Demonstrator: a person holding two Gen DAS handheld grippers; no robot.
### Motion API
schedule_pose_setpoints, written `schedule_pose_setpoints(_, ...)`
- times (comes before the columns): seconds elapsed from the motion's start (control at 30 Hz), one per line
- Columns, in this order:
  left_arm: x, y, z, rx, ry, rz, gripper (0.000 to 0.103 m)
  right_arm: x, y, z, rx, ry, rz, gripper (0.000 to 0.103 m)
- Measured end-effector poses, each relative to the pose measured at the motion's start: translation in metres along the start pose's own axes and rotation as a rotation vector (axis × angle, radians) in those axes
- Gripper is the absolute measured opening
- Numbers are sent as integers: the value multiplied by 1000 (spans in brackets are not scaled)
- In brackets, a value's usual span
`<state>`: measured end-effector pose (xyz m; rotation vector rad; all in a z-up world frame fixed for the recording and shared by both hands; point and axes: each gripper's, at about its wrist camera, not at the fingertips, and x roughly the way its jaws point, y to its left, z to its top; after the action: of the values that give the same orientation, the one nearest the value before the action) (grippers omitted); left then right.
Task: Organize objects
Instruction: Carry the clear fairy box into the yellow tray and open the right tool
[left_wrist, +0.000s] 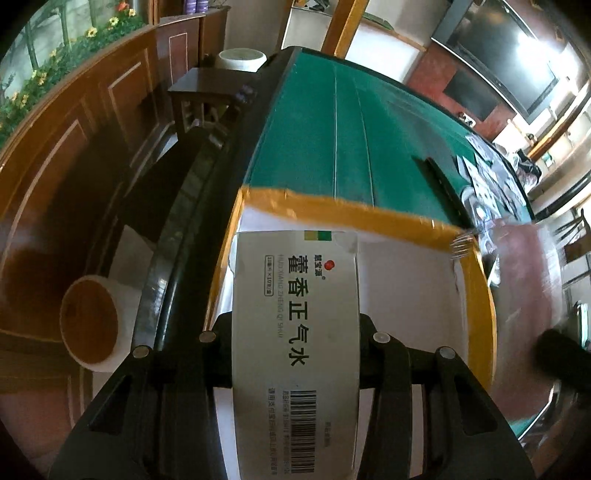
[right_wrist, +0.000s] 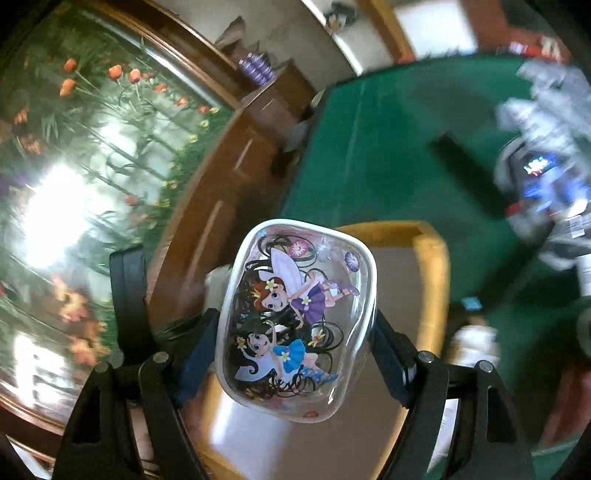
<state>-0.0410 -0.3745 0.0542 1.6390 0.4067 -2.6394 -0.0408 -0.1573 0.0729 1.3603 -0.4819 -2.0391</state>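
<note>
Both loads hung over the yellow-rimmed tray (left_wrist: 406, 218): the left gripper (left_wrist: 295, 332) clamped a medicine box (left_wrist: 295, 317), the right gripper (right_wrist: 295, 332) a clear fairy-printed pouch (right_wrist: 291, 317), each apparently needing lowering and release.

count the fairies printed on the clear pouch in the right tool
2 on the clear pouch: a purple-dressed one on its upper half, a blue-dressed one below. The hidden back may carry more.

Matt cardboard medicine box (left_wrist: 295, 332), glossy clear plastic pouch (right_wrist: 295, 321), green felt table (left_wrist: 332, 140)
</note>
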Motion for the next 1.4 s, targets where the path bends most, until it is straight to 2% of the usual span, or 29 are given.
schedule_pose_setpoints(0.1, 5, 5, 7, -5, -3, 25, 41, 25, -5, 8, 34, 19, 15, 78)
schedule_pose_setpoints(0.17, 8, 13, 8, -30, -4, 7, 41, 34, -14, 15, 75, 21, 53, 78)
schedule_pose_setpoints(0.23, 6, 13, 10, -17, -20, 30, 41, 40, -18, 19, 91, 15, 77, 78)
schedule_pose_setpoints(0.4, 5, 18, 15, -46, -20, 1, 42, 53, -28, 26, 138, 4, 96, 78)
schedule_pose_setpoints(0.5, 0, 17, 16, -35, -24, 12, 42, 52, -30, 25, 151, -8, 101, 78)
schedule_pose_setpoints(0.57, -4, 15, 17, -27, -26, 8, 47, 51, -30, 25, 157, -13, 105, 78)
schedule_pose_setpoints(0.6, -8, 14, 16, -21, -30, 4, 54, 51, -30, 24, 161, -14, 106, 78)
schedule_pose_setpoints(0.63, -12, 12, 15, -12, -34, 9, 71, 52, -30, 24, 165, -13, 111, 78)
schedule_pose_setpoints(0.67, -17, 10, 14, 6, -41, 28, 78, 52, -29, 23, 173, -12, 117, 78)
schedule_pose_setpoints(0.7, -22, 8, 14, 18, -50, 32, 81, 52, -28, 22, 178, -12, 118, 78)
schedule_pose_setpoints(0.83, -49, 13, 9, 42, -91, 22, 81, 61, -27, 19, 205, 4, 133, 78)
schedule_pose_setpoints(0.97, -69, 21, -6, 23, -116, 13, 81, 75, -24, 18, 214, 28, 154, 80)
schedule_pose_setpoints(1.1, -79, 21, -22, 19, -111, 11, 81, 84, -21, 16, 194, 70, 118, 83)
schedule_pose_setpoints(1.23, -83, 14, -38, 17, -96, -9, 81, 63, -15, 11, 136, 57, 94, 87)
schedule_pose_setpoints(1.33, -81, 3, -47, 26, -81, -33, 81, 34, -15, 7, 104, 25, 126, 87)
schedule_pose_setpoints(1.4, -80, -8, -50, 41, -70, -54, 81, 9, -24, 6, 84, -13, 78, 87)
